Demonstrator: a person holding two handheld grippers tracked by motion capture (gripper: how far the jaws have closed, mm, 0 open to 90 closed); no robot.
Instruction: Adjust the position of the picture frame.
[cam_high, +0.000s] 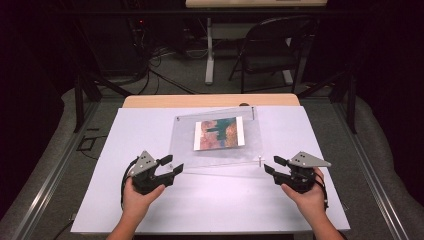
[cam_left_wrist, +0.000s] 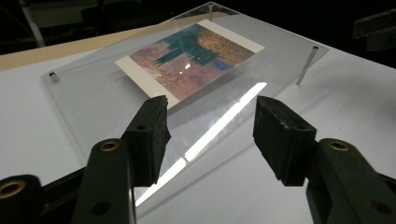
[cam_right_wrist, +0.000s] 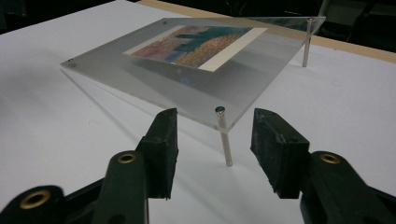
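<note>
Clear acrylic frame (cam_high: 216, 136) holding a colour print (cam_high: 219, 133) sits mid-table on metal pins, right side raised, while left gripper (cam_high: 169, 169) and right gripper (cam_high: 274, 166), jaws spread and empty, flank its near corners, apparently positioned for a two-sided lift.

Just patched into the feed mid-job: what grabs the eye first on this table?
A clear acrylic frame holding a colourful picture sits mid-table, tilted, its right side raised on thin metal pins. The left gripper and right gripper flank its near edge, jaws open and holding nothing. The right one lines up on the near-corner pin.
</note>
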